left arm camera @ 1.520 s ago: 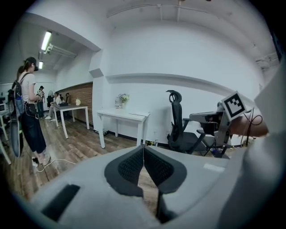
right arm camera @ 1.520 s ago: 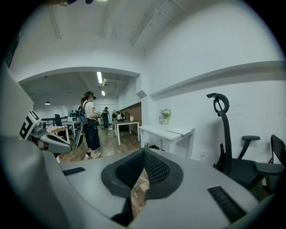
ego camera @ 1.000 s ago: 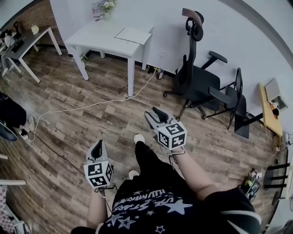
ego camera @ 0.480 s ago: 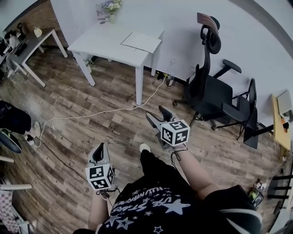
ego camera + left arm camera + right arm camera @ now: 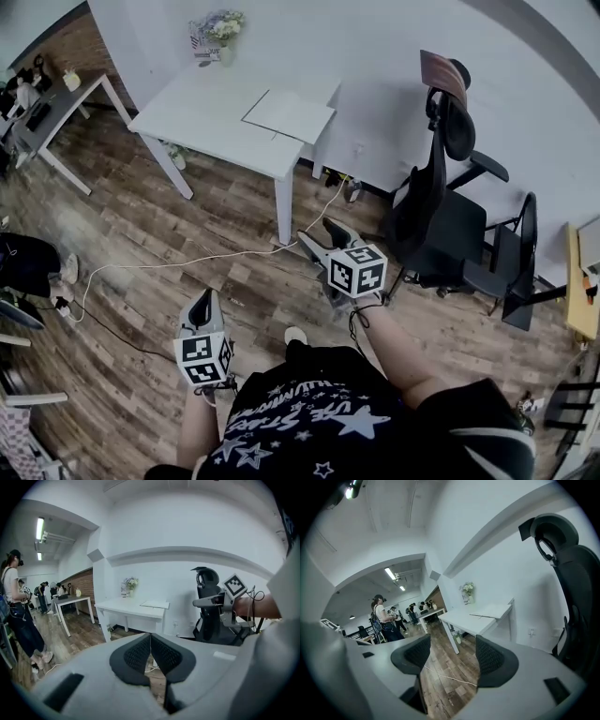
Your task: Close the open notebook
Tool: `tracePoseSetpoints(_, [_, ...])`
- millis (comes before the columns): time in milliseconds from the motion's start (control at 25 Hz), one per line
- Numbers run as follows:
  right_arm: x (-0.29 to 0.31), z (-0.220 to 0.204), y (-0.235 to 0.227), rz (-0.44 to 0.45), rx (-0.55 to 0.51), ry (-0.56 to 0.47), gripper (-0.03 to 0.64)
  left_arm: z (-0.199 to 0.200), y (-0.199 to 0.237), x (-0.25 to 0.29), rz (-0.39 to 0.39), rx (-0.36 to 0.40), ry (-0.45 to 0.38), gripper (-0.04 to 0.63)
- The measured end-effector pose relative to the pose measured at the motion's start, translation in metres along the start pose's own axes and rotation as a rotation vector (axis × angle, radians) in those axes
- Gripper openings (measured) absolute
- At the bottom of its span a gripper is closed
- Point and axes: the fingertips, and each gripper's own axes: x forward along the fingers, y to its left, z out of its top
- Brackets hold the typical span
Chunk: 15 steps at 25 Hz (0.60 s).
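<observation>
Well, the notebook [image 5: 289, 115] lies open and flat on the white table [image 5: 202, 108], toward the end nearest the wall. A vase of flowers [image 5: 217, 28] stands at the table's far corner. Both hand-held grippers are over the wooden floor [image 5: 141, 216], well apart from the table and the notebook. The left hand-held gripper [image 5: 151, 649] has its jaws brought together, the dark ribbed pads all but meeting, with nothing between them. The right hand-held gripper [image 5: 450, 654] has its jaws spread wide, and only floor and a white cable [image 5: 451, 676] show in the gap. A black office chair [image 5: 441, 211] stands to the right of the table, near the right hand-held gripper.
</observation>
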Motion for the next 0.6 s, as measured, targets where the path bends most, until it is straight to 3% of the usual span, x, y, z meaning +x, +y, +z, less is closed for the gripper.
tracePoseSetpoints(320, [0.037, 0.024, -0.051, 0.003, 0.062, 0.016, 0.287, 0.043, -0.008, 0.058, 0.004, -0.005, -0.018, 0.021])
tracePoseSetpoints(600, [0.063, 0.027, -0.074, -0.022, 0.121, 0.019, 0.286, 0.053, 0.009, 0.097, -0.007, -0.007, 0.001, 0.020])
